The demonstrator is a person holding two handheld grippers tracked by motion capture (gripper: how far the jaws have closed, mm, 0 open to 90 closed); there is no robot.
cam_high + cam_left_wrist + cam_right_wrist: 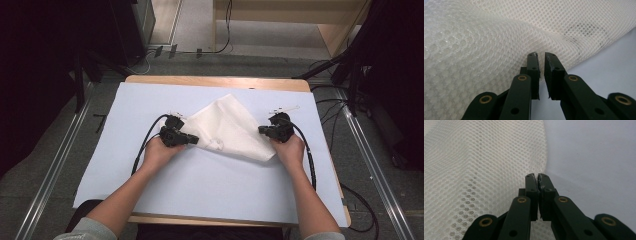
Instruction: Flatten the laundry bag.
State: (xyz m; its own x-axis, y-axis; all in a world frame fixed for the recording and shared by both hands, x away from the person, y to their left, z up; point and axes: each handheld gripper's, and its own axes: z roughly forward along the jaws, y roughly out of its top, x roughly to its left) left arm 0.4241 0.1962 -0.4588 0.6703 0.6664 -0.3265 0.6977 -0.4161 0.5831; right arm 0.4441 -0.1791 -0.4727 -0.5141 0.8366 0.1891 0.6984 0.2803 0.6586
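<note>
The left gripper [541, 55] had its jaws a narrow slit apart, tips against a fold of white mesh cloth [486, 37] above the pale bench [609, 67].

A pale blue sheet [210, 185] covers the wooden table [215, 80]; beyond it stands a light wooden shelf unit [340, 30] on grey floor [45, 150].

Mesh cloth [231, 129]: off-white, fine honeycomb pattern of small round holes (a faint grey patch shows through it in the left gripper view). Left tool [194, 141] and right tool [261, 130]: black, with brass-coloured rivets. Surface [210, 80]: light wood. Sheet [210, 180] covering it: plain pale blue-white.
</note>
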